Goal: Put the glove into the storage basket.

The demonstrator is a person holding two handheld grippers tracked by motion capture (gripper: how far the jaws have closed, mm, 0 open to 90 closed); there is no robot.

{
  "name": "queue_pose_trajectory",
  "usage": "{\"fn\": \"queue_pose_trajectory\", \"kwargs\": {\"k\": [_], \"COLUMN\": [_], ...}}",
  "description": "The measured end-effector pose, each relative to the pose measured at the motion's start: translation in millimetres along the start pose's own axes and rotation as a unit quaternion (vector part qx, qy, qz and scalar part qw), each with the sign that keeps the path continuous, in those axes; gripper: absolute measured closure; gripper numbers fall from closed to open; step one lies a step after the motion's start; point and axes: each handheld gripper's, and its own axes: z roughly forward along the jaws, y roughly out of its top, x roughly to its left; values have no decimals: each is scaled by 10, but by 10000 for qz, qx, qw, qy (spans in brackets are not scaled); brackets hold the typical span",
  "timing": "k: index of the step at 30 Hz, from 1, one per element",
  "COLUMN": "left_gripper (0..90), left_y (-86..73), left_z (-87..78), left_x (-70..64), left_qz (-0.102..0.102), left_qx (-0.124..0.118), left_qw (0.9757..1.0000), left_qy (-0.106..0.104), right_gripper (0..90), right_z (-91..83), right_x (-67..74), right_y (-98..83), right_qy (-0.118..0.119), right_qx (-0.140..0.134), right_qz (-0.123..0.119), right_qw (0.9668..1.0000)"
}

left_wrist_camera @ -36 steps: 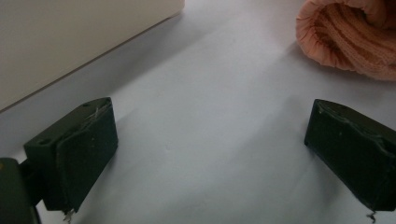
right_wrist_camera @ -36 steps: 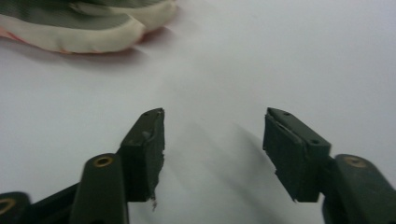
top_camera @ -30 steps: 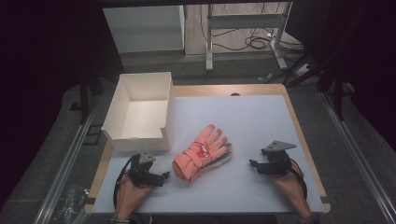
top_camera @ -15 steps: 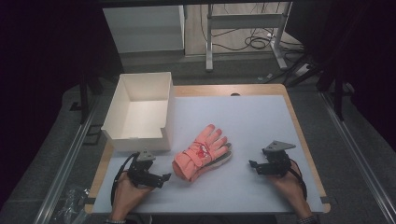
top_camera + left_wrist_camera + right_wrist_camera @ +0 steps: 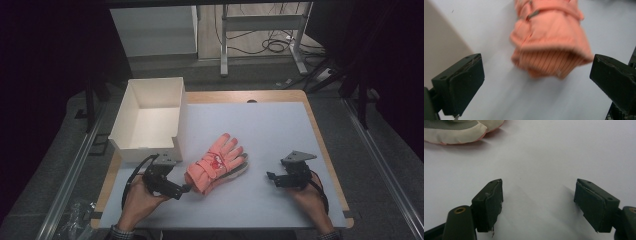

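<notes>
A pair of salmon-pink gloves (image 5: 217, 165) lies stacked mid-table, fingers pointing away and ribbed cuffs toward me. My left gripper (image 5: 184, 190) hovers just left of the cuffs. Its jaws have just been opening and now stand wide. In the left gripper view the cuff (image 5: 551, 57) lies just beyond my left gripper (image 5: 536, 82), untouched by the pads. My right gripper (image 5: 270, 176) rests on the table to the right of the gloves; its jaws have opened a little further and hold nothing. The right gripper view has a cream and grey glove edge (image 5: 456, 130) far ahead of my right gripper (image 5: 537, 195).
An empty white open box (image 5: 150, 117) stands at the back left of the white mat (image 5: 280, 125), close behind the left hand. Beyond the table's far edge are desk legs and cables on the floor.
The left hand has lifted and shifted right toward the glove cuffs. The right hand and the gloves have stayed where they were.
</notes>
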Motion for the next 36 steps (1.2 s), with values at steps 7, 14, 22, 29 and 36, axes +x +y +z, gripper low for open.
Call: {"fn": "queue_pose_trajectory", "kwargs": {"k": [7,14,22,29,36], "left_gripper": [0,0,0,0,41], "left_y": [317,459,370,275,207], "left_z": [207,552,861,1035,1068], "left_x": [-97,-126,-135,-167,-189], "left_qz": [267,401,442,572,526], "left_qx": [77,331,745,1079,1026], "left_qw": [9996,9986,9962,9924,9933], "left_qy": [-98,-11,-12,124,94], "right_gripper": [234,234,234,234,234], "right_z": [0,0,0,1,1], "right_x": [0,1,1,2,3], "right_y": [-1,-1,-2,-2,-2], "right_qy": [1,-1,-3,-2,-3], "right_qx": [-2,-5,-6,-8,-7], "right_qz": [1,2,-3,2,0], "right_qw": [10000,10000,10000,10000,10000]}}
